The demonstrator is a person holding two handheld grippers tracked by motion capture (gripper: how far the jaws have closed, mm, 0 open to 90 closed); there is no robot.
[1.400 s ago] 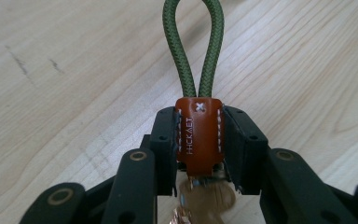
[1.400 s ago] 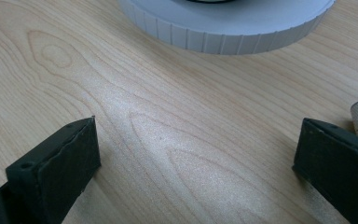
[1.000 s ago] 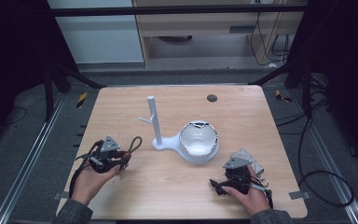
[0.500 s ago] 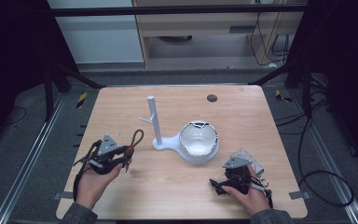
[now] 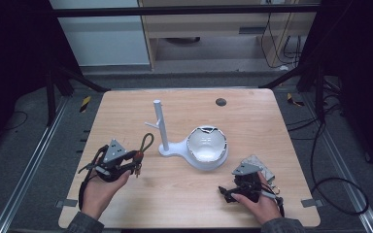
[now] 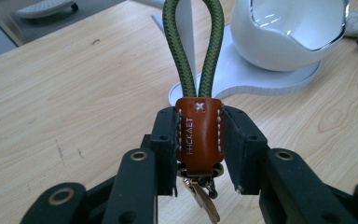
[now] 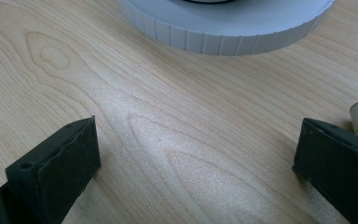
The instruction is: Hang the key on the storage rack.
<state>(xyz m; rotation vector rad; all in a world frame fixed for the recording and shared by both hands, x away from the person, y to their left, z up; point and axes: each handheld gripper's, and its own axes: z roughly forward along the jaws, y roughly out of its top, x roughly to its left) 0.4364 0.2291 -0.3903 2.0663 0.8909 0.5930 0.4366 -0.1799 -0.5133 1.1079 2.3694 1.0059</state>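
Your left gripper (image 6: 198, 154) clamps the keychain (image 6: 198, 140) by its leather tab, so the cord loop points at twelve o'clock toward the stand (image 5: 159, 127), ready for hooking. Your right gripper (image 7: 198, 163) rests wide open and empty at five o'clock on the table (image 5: 252, 107).

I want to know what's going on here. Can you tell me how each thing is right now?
Keychain: clamped by its leather tab, cord loop pointing at the stand.
Left gripper: jaws shut on the keychain.
Right gripper: jaws open, nothing between them, low over the table.
Stand: upright, pegs bare.
Bowl: upright on the stand's base.
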